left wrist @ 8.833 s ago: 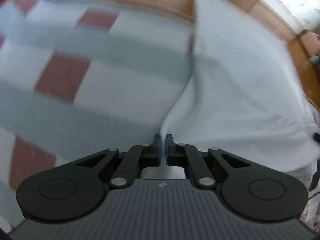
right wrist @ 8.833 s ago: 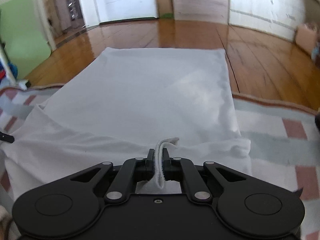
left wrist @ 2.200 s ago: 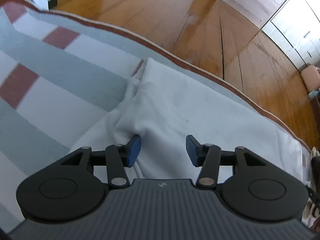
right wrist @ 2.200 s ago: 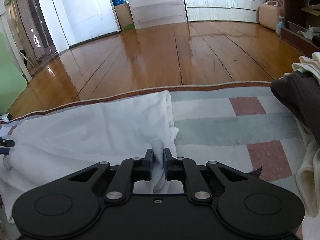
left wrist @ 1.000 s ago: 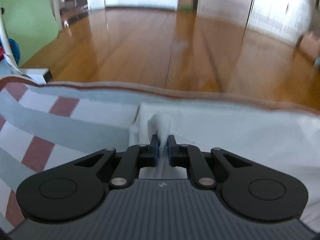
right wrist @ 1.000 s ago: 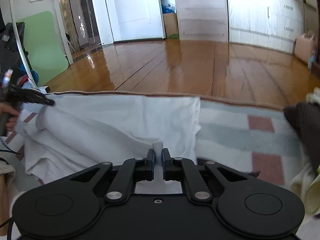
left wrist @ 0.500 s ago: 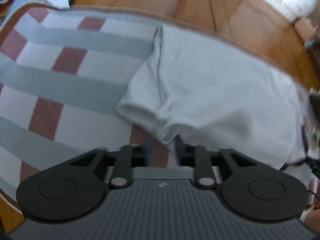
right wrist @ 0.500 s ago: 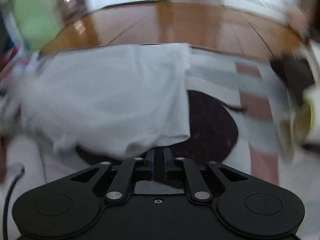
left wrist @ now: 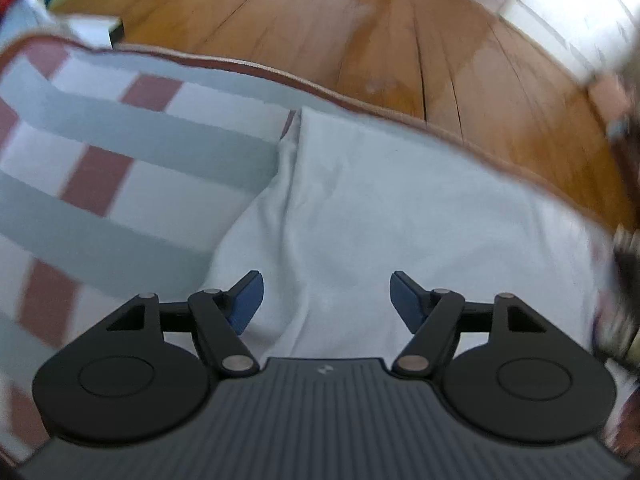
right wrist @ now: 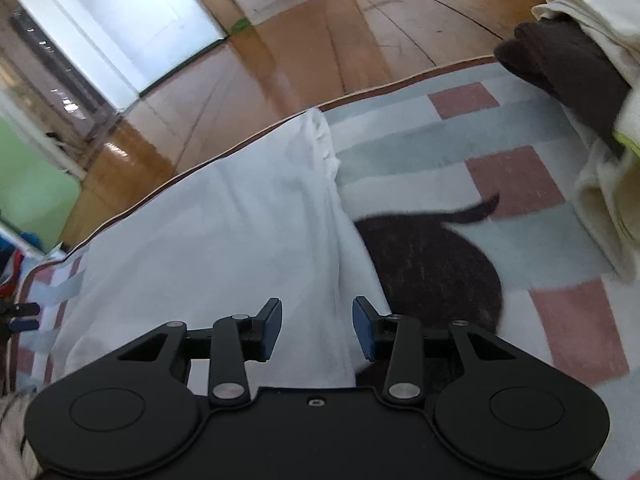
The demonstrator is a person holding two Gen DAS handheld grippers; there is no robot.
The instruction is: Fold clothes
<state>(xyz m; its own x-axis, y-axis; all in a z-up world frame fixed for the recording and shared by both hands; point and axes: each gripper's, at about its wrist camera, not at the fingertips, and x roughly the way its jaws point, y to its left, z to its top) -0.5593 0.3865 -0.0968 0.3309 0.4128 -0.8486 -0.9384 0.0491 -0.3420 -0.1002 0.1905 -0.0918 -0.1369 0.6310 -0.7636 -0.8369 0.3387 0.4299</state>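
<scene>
Wooden plank floor [left wrist: 400, 40] fills the upper part of both views; below it lies a checked rug of grey, white and dull-red squares [left wrist: 120, 152], carrying everything else. White cotton garment [left wrist: 380, 208], folded into a long band, lies flat along the rug's far edge, occupying the centre of each frame. A dark round patch on the rug [right wrist: 432, 268] shows lower right of centre in the right view, just beside the garment's end. A stack of folded brown and cream clothes [right wrist: 580, 64] sits at the upper right. Judged from this layout, one lengthwise fold is done; the crosswise folds and the move to the stack appear to remain. Left claw [left wrist: 326, 296], at the bottom of its frame, tilts steeply down over the cloth, jaws opening and pads clear of the fabric. Right claw [right wrist: 316, 330] likewise points down over the garment's right end, jaws opening, cloth beneath but not pinched.
</scene>
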